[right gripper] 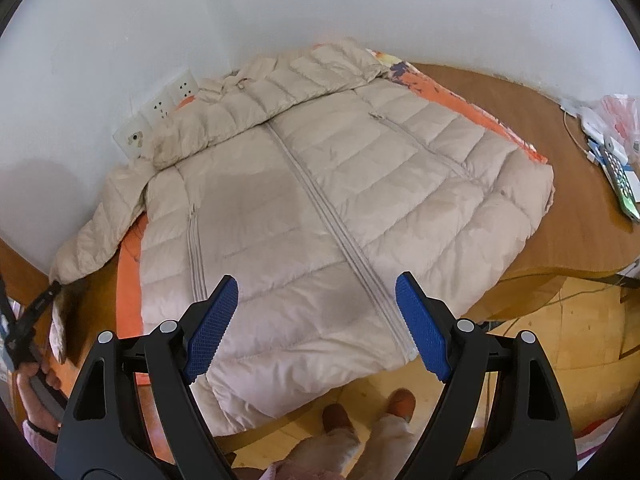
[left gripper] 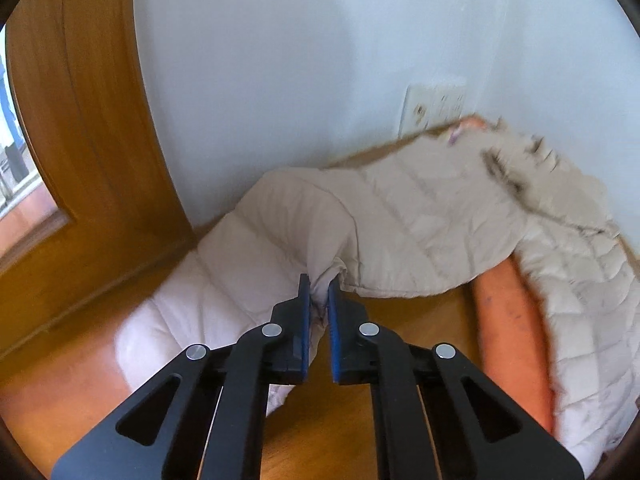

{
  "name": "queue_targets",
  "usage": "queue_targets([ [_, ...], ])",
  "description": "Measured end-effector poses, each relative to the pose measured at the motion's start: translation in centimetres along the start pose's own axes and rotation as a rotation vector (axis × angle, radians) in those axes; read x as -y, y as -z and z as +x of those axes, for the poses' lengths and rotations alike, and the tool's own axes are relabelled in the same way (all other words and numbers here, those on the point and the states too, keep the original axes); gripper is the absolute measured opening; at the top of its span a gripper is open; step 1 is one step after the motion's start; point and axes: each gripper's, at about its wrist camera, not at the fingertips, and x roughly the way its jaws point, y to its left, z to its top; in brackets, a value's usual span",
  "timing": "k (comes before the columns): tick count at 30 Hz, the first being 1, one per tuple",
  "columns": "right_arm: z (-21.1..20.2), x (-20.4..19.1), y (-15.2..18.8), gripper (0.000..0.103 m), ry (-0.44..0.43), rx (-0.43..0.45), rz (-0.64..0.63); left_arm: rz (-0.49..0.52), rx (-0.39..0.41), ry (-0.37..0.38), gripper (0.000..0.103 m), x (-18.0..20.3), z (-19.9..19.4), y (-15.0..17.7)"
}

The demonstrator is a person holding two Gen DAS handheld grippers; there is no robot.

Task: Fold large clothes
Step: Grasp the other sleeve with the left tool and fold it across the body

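A beige quilted puffer jacket (right gripper: 332, 208) lies front-up, zipped, on an orange mat (right gripper: 130, 276) on a wooden table, hem toward me. Its left sleeve (right gripper: 100, 228) stretches toward the table's left edge. My left gripper (left gripper: 319, 294) is shut on the sleeve cuff (left gripper: 326, 276) and holds it just above the table; the sleeve (left gripper: 280, 232) bends up from it. My right gripper (right gripper: 316, 320) is open and empty, hovering above the jacket's hem. The left gripper also shows at the left edge of the right wrist view (right gripper: 24, 320).
A white wall with sockets (right gripper: 160, 120) stands behind the table. A wooden door frame (left gripper: 80, 120) is on the left. A phone, cables and a plastic bag (right gripper: 612, 152) lie at the table's right end. The person's feet (right gripper: 368, 412) stand at the front edge.
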Motion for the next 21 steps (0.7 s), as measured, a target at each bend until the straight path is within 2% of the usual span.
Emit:
queue_targets([
  [9, 0.4, 0.5, -0.5, 0.080, -0.007, -0.007, 0.015, 0.020, 0.129, 0.052, 0.008, 2.3, -3.9, -3.1],
  [16, 0.7, 1.1, -1.3, 0.084, -0.015, -0.009, 0.000, 0.078, 0.242, 0.121, 0.008, 6.1, -6.8, -6.5],
  [21, 1.0, 1.8, -2.6, 0.089, -0.033, 0.006, -0.035, 0.135, 0.310, 0.138, 0.008, 9.8, -8.0, -8.4],
])
